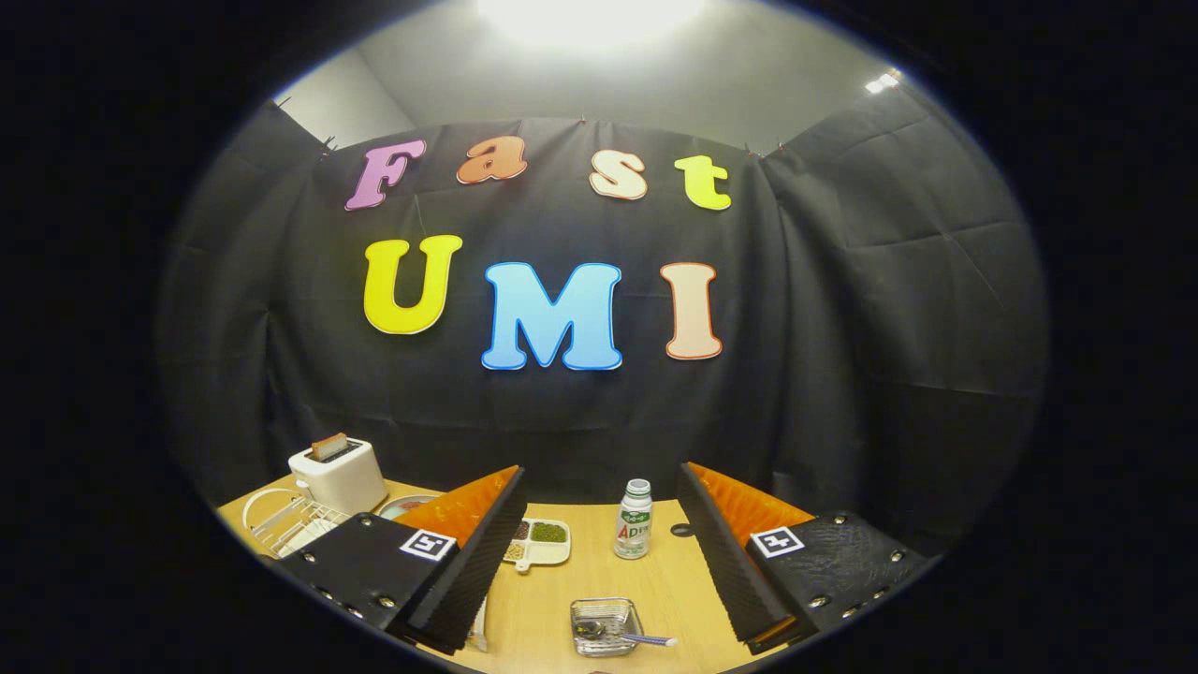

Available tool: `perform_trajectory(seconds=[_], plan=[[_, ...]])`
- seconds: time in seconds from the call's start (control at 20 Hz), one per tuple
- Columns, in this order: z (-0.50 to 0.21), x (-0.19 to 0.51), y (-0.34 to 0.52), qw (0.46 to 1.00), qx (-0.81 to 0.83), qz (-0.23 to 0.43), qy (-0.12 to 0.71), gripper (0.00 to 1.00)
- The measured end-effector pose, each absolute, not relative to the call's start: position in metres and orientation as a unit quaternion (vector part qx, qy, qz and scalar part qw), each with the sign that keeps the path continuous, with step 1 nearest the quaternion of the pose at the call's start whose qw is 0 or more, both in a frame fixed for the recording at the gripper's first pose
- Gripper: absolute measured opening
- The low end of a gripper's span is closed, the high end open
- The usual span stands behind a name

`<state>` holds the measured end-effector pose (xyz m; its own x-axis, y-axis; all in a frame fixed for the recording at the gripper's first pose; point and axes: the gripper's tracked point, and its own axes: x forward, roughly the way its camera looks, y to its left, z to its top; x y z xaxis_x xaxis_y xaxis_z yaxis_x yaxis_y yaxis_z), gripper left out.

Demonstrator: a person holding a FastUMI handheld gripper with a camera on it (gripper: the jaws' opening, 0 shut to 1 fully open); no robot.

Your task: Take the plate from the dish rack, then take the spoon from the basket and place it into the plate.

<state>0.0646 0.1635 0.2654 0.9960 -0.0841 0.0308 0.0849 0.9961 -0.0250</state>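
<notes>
Opening stage, as judged: the gripper (599, 571) hovers above the counter (674, 590) with jaws spread and empty, one basket (606, 625) holding one spoon (625, 637) lying near, between them. The next move calls for swinging far left to the single dish rack (285, 524), the plate (404, 506) apparently just right of it. Farther off stand one compartment tray (538, 541), one bottle (634, 520) and one toaster (337, 476).

plate (409, 505) half hidden (behind claw (599, 562) finger)
</notes>
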Motion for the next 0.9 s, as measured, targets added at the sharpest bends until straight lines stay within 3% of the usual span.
perform_trajectory(seconds=[0.6,0.9], plan=[[0.277,0.100,0.258,0.999,-0.032,0.014,0.019,0.99],[0.257,0.127,0.300,0.996,-0.026,0.039,0.079,0.99]])
